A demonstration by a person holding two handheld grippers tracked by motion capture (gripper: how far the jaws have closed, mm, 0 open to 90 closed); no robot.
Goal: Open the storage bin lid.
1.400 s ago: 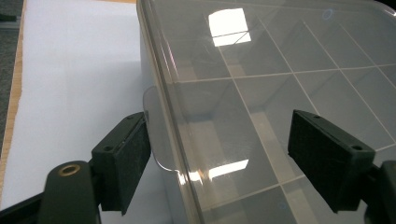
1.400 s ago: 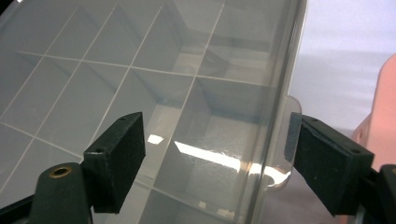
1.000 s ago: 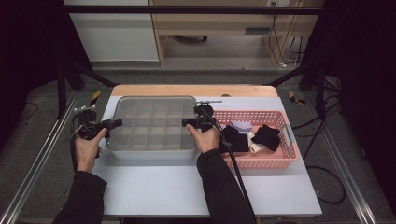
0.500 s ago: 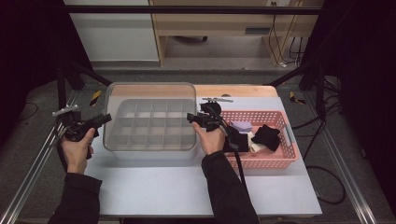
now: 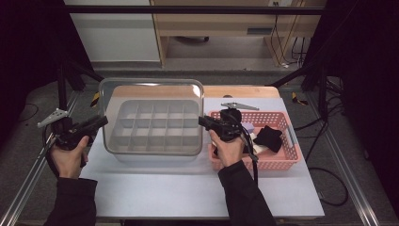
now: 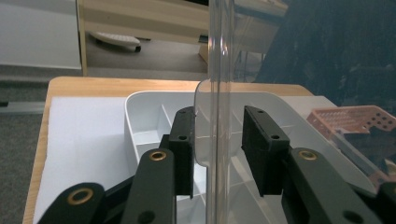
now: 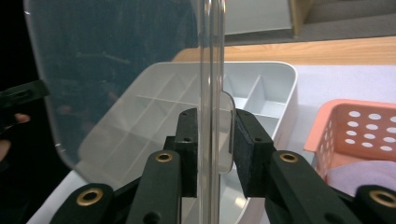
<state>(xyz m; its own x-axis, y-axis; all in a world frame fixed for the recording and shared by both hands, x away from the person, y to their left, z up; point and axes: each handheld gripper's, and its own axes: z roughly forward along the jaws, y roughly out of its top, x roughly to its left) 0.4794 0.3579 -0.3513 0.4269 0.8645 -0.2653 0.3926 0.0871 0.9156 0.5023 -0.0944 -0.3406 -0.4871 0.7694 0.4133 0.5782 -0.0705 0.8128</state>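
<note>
The clear lid (image 5: 151, 117) hangs above the grey compartment tray (image 5: 153, 128), lifted off it and held level between my two claws at its short ends, over the white desk (image 5: 188, 188). My left claw (image 5: 96, 123) has the lid's left tab between its pads; its own view shows the inner pad against the plastic (image 6: 212, 116) and a gap on the other side, the jaws having just been closing, so I cannot tell that the grip is firm. My right claw (image 5: 203, 122) is clamped on the lid's right tab, both pads pressed to the plastic (image 7: 211, 93) after closing in. The high view gives the full layout: the tray's grid of compartments under the lid and the pink basket (image 5: 291, 141) beside it at right, holding a black cloth (image 5: 268, 136). The claw views add the lid's edge-on profile and the tray's white dividers (image 6: 163, 116) behind it. No label or writing can be read anywhere.
</note>
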